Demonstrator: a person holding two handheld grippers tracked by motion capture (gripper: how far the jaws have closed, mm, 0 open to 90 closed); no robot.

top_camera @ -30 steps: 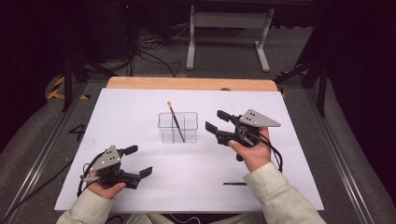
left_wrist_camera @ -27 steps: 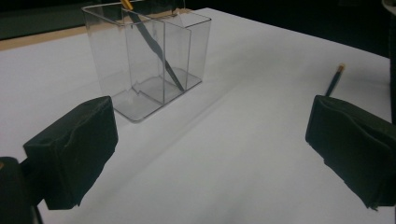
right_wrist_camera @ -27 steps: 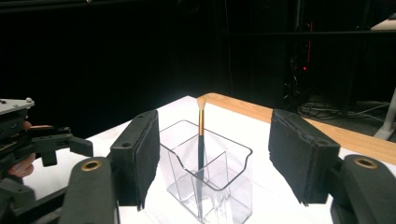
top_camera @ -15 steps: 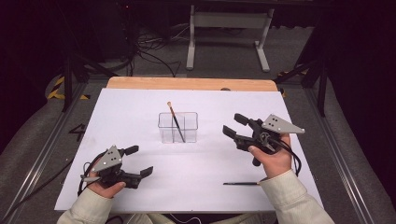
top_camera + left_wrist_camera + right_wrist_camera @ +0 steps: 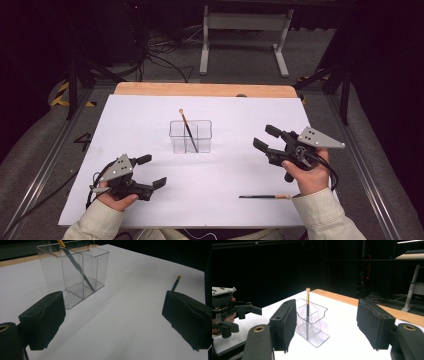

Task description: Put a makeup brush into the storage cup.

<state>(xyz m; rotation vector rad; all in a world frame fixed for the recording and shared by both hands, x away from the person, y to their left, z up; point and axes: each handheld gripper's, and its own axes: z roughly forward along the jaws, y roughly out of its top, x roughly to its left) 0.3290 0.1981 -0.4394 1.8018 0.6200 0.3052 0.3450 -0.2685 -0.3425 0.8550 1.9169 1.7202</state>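
Clear plastic holder (image 5: 190,136) mid-desk, one brush (image 5: 188,130) leaning inside, a second brush (image 5: 265,196) flat on the white sheet (image 5: 150,120).

Right gripper (image 5: 267,139) hangs off to the holder's right, fingers (image 5: 284,323) released and empty, just above and beyond the loose brush (likely the next pick). Left gripper (image 5: 152,171) rests low at the near left, fingers (image 5: 43,320) spread, nothing between them, probably waiting. The standing brush sits tilted against the divider, tip up. Nothing blocks the way to the flat brush; wooden desk edge (image 5: 205,90) and floor cables (image 5: 150,55) lie well behind.
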